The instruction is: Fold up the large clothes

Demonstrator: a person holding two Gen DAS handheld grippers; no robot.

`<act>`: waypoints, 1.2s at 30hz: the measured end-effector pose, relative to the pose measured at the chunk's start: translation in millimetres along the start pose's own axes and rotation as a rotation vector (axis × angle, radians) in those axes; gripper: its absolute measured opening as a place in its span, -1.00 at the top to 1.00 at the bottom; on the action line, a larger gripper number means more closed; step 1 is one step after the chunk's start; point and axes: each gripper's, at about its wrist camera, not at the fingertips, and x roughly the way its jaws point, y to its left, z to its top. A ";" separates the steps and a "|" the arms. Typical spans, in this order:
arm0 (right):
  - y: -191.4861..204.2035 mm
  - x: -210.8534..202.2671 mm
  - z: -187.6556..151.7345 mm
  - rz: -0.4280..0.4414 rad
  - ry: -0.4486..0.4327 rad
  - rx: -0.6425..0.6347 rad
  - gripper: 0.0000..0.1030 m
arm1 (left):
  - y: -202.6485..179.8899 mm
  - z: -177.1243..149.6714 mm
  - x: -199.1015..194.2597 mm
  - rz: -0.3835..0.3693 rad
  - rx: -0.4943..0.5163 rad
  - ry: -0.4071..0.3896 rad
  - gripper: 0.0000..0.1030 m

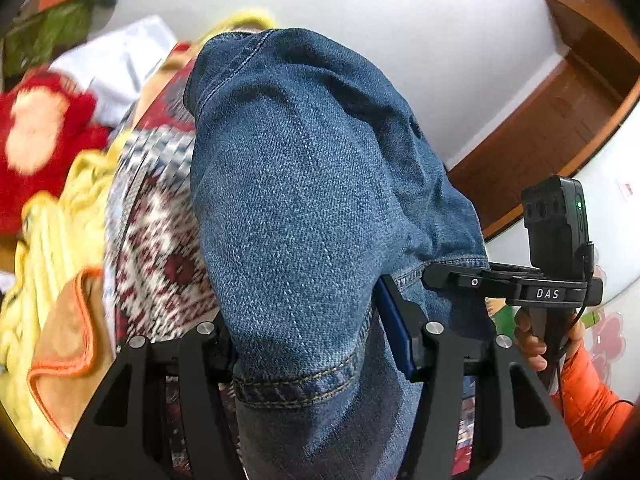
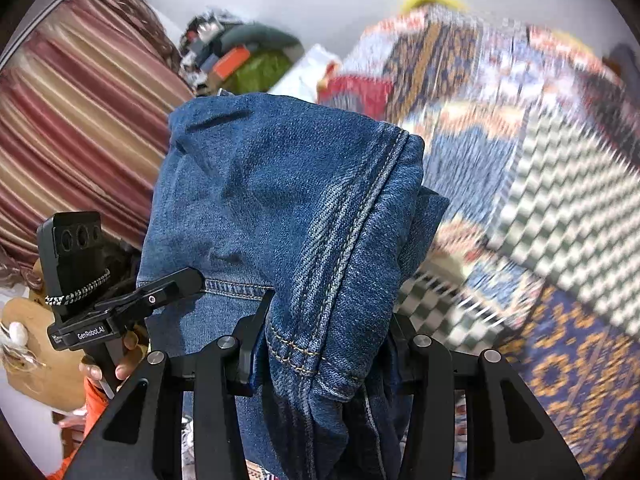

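Denim is filling both views: the jeans [image 1: 304,184] are bunching thick between the jaws of the left gripper [image 1: 316,344] and the right gripper [image 2: 324,352], both clenching the folded cloth above the patterned bedspread [image 2: 520,184]. I judge the bulky layers are risking slipping, spoiling the fold.

Coarse blue denim with yellow stitching is seen in the jeans [image 1: 304,184], matt black plastic in the grippers' fingers [image 2: 252,336], and woven patterned cloth in the blanket [image 2: 540,184].
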 end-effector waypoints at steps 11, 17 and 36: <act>-39.4 92.8 6.9 0.022 0.144 0.075 0.18 | 82.6 -24.5 68.9 -0.025 -0.184 0.118 -0.18; -45.5 110.3 10.0 0.022 0.172 0.024 -0.09 | 99.2 -35.6 83.1 -0.022 -0.199 0.130 -0.39; 39.2 25.4 -21.1 -0.203 -0.042 -0.297 -0.15 | 3.6 -60.5 8.3 0.213 0.109 -0.023 -0.39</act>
